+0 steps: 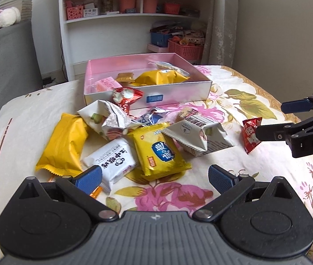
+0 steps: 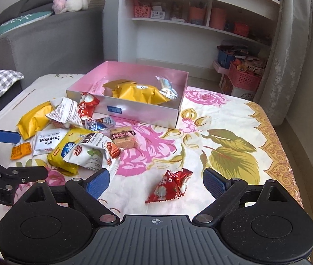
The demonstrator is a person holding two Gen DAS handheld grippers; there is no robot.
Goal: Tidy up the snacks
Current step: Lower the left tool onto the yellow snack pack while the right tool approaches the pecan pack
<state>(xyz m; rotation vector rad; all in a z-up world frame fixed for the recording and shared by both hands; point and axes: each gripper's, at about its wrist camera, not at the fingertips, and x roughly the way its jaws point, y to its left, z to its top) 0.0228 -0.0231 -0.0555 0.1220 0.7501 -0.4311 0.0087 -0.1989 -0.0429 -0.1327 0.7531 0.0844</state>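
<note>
A pink-lined box stands on the floral cloth and holds yellow packets and several small ones. A heap of snack packets lies in front of it: a yellow packet, a white packet, a pecan bag. My left gripper is open and empty just before the heap. My right gripper is open and empty, its jaws on either side of a lone red packet on the cloth.
A white shelf unit with pink baskets stands behind the table. A grey sofa is at the left. The table's right edge has an orange border. A curtain hangs at the right.
</note>
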